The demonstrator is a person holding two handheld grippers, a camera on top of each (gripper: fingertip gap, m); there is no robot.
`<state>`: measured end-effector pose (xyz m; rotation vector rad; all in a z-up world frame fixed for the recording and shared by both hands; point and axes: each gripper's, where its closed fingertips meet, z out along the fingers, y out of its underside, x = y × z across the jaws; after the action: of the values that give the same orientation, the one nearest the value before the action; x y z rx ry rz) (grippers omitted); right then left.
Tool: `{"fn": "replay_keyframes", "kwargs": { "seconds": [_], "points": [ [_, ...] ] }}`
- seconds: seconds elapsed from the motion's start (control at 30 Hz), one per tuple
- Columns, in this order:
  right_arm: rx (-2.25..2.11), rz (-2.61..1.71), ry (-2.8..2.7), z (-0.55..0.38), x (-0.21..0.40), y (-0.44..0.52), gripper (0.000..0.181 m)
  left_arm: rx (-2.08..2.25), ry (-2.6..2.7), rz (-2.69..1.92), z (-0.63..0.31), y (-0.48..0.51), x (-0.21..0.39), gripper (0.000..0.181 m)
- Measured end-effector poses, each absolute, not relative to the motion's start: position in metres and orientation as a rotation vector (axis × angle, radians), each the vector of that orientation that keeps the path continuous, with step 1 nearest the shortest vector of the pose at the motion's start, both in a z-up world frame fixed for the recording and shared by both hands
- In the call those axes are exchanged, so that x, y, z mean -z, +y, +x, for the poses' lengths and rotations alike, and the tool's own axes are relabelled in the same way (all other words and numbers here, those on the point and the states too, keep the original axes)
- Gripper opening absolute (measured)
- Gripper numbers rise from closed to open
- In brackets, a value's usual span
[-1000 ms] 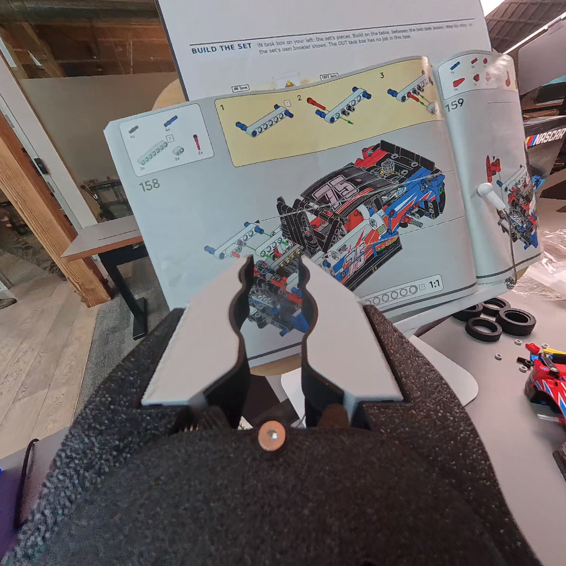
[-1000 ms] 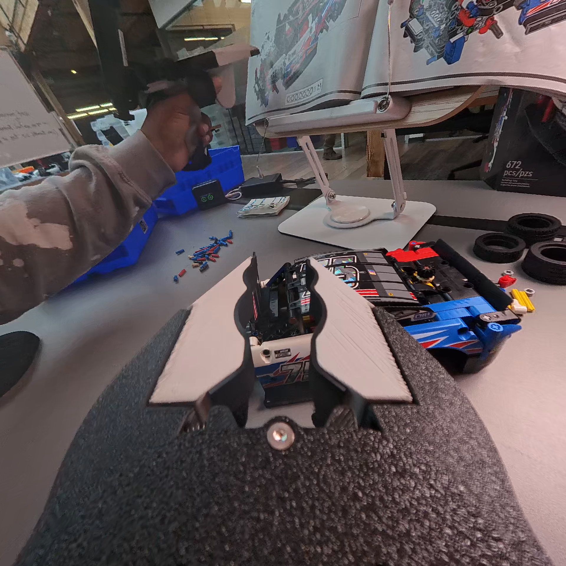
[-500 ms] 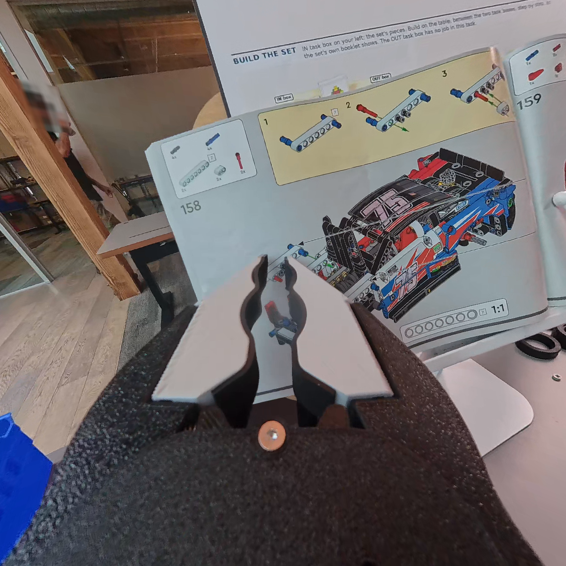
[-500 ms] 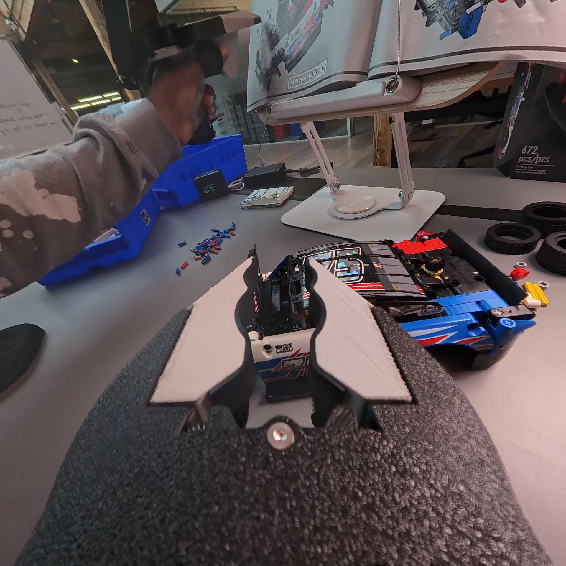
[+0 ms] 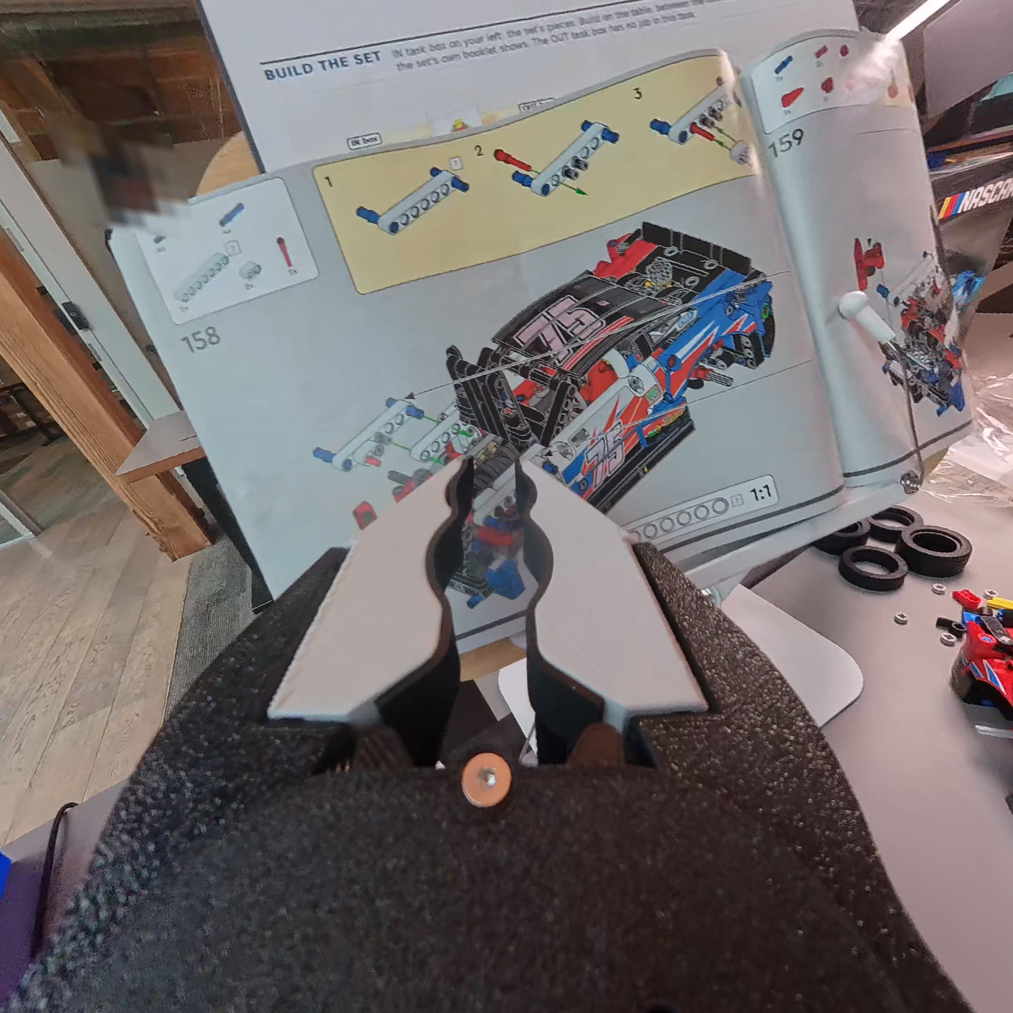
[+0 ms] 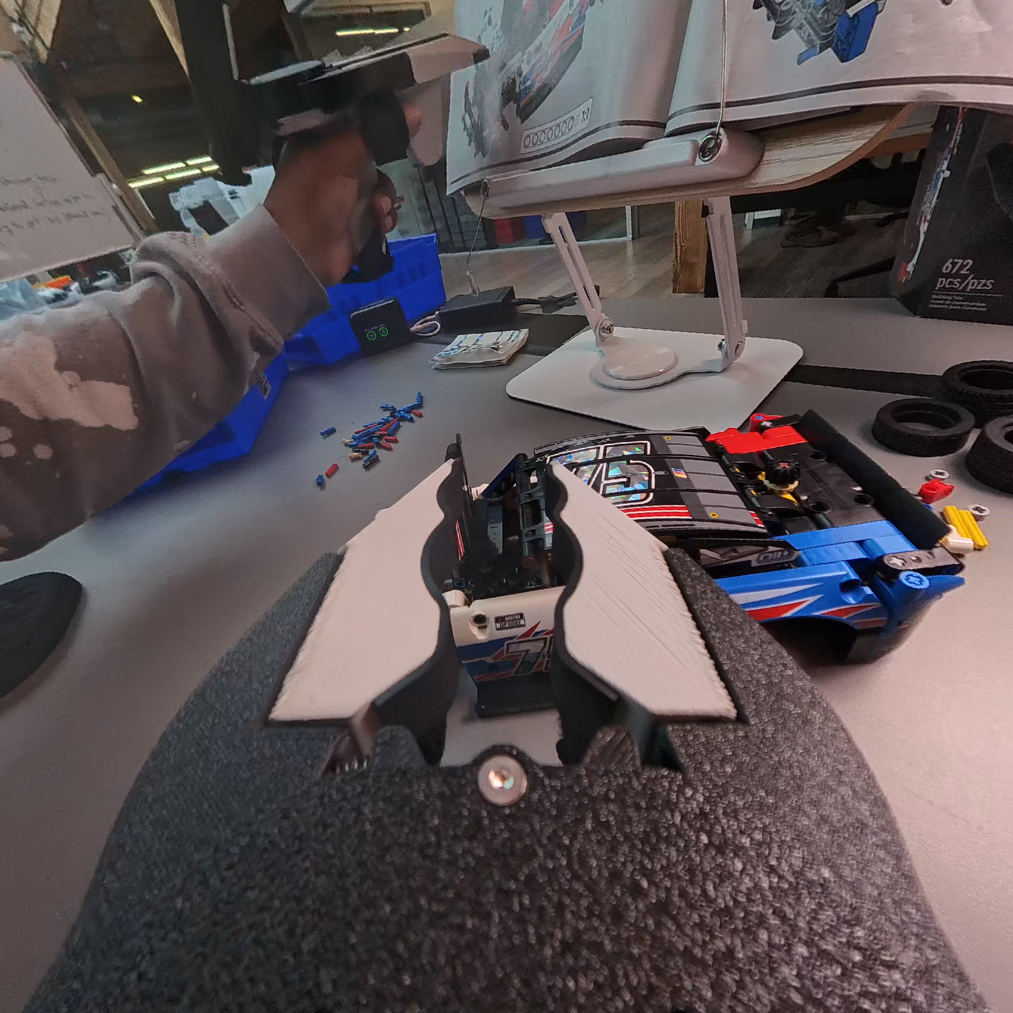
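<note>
Left gripper raised at the booklet, right gripper on the car.

The left gripper (image 5: 491, 471), lifted level, holds nothing, jaws slightly apart before the instruction booklet (image 5: 383, 340); the right gripper (image 6: 501, 477), tilted down, clamps the brick race car (image 6: 712, 515) resting on the table (image 6: 192, 548), long axis running left-right.

car (image 6: 740, 510) before stand (image 6: 658, 378) | tyres (image 6: 921, 427) right | bin (image 6: 383, 307) seemingly left
</note>
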<state>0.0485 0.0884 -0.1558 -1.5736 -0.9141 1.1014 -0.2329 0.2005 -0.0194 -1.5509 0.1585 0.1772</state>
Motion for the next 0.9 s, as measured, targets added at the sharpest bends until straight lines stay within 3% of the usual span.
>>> {"fn": "replay_keyframes", "kwargs": {
  "seconds": [0.9],
  "points": [
    [-1.103,-1.578,-0.921,0.050,0.156,0.088,0.028,-0.159,0.106,-1.575,-0.242,0.202,0.036,0.018]
  ]
}}
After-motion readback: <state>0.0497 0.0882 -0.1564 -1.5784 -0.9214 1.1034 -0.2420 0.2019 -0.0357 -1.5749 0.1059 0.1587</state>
